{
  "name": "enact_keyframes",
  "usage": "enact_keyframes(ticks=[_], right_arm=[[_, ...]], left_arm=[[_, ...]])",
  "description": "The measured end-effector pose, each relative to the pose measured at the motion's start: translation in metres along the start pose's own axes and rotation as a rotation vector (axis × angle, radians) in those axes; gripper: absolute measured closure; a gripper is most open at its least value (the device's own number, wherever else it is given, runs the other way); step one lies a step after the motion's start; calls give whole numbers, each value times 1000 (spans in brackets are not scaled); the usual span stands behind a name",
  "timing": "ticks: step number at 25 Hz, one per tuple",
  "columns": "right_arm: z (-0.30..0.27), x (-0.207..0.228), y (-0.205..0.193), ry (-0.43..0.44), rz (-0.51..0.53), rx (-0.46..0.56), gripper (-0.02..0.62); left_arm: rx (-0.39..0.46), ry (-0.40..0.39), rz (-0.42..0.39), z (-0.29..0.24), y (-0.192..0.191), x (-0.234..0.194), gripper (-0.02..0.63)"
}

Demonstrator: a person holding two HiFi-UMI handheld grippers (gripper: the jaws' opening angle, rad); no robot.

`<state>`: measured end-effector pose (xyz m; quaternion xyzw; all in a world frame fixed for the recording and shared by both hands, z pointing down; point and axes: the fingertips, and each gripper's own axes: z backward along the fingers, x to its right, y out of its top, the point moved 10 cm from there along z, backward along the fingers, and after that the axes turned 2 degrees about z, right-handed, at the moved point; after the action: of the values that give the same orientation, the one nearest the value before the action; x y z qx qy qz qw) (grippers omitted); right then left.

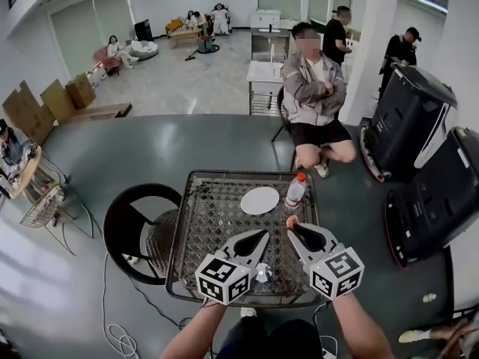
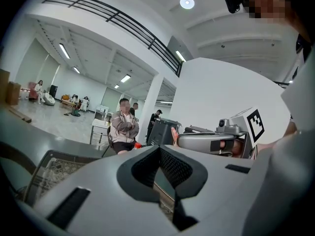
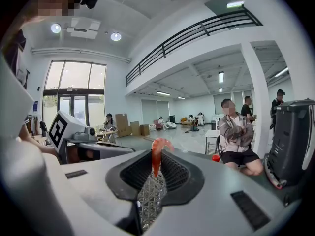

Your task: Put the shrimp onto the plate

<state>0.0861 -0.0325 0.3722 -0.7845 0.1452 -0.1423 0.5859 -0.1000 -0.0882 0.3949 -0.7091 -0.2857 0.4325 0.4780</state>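
— Shrimp point(image 3: 156, 156), whereabouts?

— Clamped between the fingertips of the right gripper point(image 1: 293, 228). Pink-orange, roughly upright in the right gripper view, with the curled end poking up past the tips and the other end down between the mesh pads.

— On the plate point(image 1: 260, 200) yet?

— Not yet. Held over the right side of the wire-mesh table point(image 1: 196, 223), nearer the person than the plate and to its right in the head view. Clearly apart from the plate. Height above the mesh impossible to read.

— And the plate itself?

— Round, white and bare. Lies flat on the far half of the table. Just beside it on the right, a clear bottle point(image 1: 296, 191) with a red cap, standing upright.

— Left gripper point(image 1: 263, 235)?

— Fingers together at the tips, with nothing between them. Hovers just beside the right gripper over the middle of the table, tips pointing toward the plate. Marker cubes on both, at the ends nearest the person's forearms.

— Anything else on the table?

— Small shiny thing point(image 1: 263, 273) near the front edge, below the left gripper in the head view. Too small to name.

— Around the table?

— Round black chair point(image 1: 160, 239) at the left, right up against the table's edge, touching or not impossible to tell. Past the far side, a seated person point(image 1: 314, 88) with arms folded. Two black machines point(image 1: 408, 118) on the floor to the right.
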Motion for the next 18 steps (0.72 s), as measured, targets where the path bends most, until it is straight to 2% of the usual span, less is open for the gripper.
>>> enact_keyframes(ticks=[8, 14, 18], right_arm=[[-33, 17, -9, 7, -29, -42, 535], [-60, 35, -18, 28, 44, -69, 535], [-78, 42, -26, 73, 55, -85, 535]], left_arm=[[-37, 31, 26, -13, 0, -34, 597], [-67, 82, 31, -26, -2, -45, 597], [-85, 118, 36, -34, -10, -52, 597]])
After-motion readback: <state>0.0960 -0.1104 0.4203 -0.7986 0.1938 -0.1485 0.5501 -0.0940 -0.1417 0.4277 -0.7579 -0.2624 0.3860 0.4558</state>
